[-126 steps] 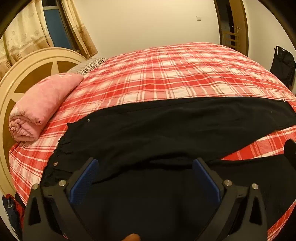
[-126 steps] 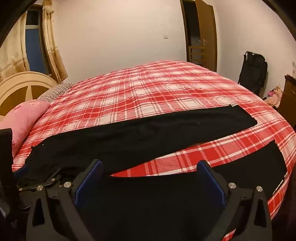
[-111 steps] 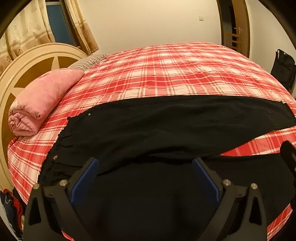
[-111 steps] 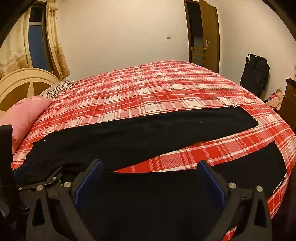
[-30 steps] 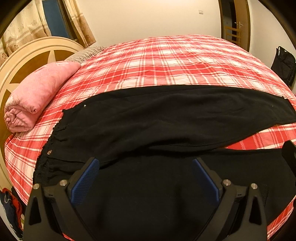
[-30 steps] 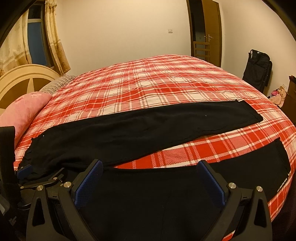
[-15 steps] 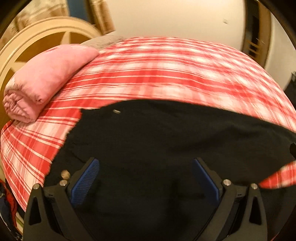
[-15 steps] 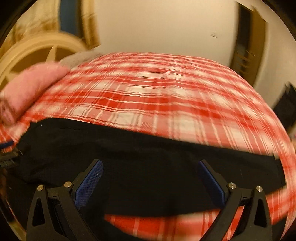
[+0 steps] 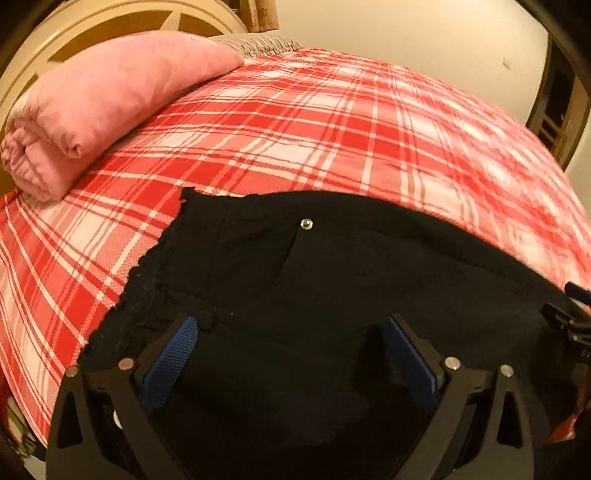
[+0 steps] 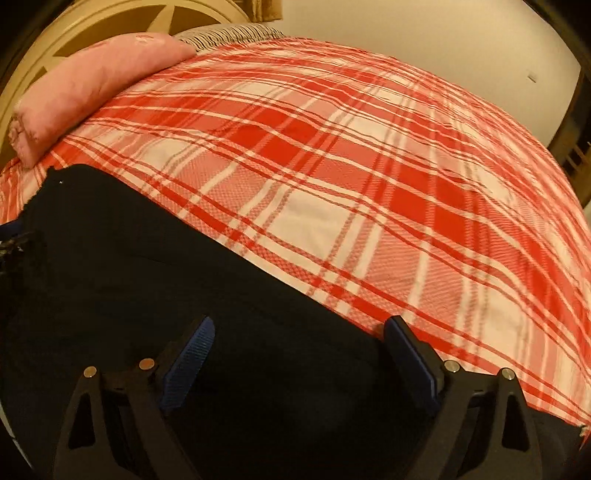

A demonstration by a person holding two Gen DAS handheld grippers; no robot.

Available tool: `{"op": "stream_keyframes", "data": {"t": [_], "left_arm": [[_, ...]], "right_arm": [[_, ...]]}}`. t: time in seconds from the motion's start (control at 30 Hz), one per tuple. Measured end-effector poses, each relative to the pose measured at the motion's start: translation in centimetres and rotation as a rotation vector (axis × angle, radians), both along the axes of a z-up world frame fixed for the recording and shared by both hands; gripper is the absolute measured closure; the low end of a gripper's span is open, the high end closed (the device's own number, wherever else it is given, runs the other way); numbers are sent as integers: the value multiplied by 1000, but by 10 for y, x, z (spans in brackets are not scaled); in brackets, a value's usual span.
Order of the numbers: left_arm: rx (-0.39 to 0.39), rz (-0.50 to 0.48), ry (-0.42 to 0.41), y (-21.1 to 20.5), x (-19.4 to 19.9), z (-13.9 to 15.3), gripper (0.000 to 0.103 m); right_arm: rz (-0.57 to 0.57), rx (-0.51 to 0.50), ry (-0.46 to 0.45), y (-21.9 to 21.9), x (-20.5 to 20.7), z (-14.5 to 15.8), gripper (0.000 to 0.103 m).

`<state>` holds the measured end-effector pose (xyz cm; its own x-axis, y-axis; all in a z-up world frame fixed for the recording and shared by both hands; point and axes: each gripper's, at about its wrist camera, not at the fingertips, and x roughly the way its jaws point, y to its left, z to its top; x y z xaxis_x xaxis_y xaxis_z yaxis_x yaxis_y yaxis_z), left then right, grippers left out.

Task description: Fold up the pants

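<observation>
Black pants (image 9: pixel 332 266) lie flat on the bed, with the frilled waistband (image 9: pixel 147 280) at the left and a metal snap (image 9: pixel 306 223) near the top. My left gripper (image 9: pixel 291 325) hangs open low over the waist area, its left fingertip at the waistband edge. My right gripper (image 10: pixel 300 325) is over the pants (image 10: pixel 129 258) at their far edge. Its jaws are closing, with black cloth lying under and between them and no pad pressing on it. Each gripper shows at the edge of the other's view: the right gripper (image 9: pixel 570 317) and the left gripper (image 10: pixel 11 236).
A red and white plaid bedspread (image 9: pixel 332 129) covers the bed (image 10: pixel 332 166). A rolled pink blanket (image 9: pixel 103 99) lies by the cream headboard (image 9: pixel 110 18), also seen in the right wrist view (image 10: pixel 92 77). A wooden door frame (image 9: pixel 557 122) stands at the far right.
Both grippers have swung left toward the waistband and headboard end and dropped closer to the pants. The right jaws have narrowed a little.
</observation>
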<state>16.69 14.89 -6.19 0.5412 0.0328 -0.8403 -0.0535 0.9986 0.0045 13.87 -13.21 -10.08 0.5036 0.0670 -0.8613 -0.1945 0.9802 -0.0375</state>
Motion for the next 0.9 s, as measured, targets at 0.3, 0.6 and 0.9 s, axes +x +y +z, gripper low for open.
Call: {"op": "stream_keyframes", "data": {"t": [0.3, 0.6, 0.9], "left_arm": [[18, -37, -15, 5, -2, 4, 0], [-169, 40, -61, 58, -9, 48, 0], [-283, 35, 41, 35, 37, 45, 0]], "right_arm": [[120, -56, 16, 16, -17, 15, 96], [218, -63, -164, 43, -119, 59, 97], [264, -145, -210, 69, -167, 24, 97]]}}
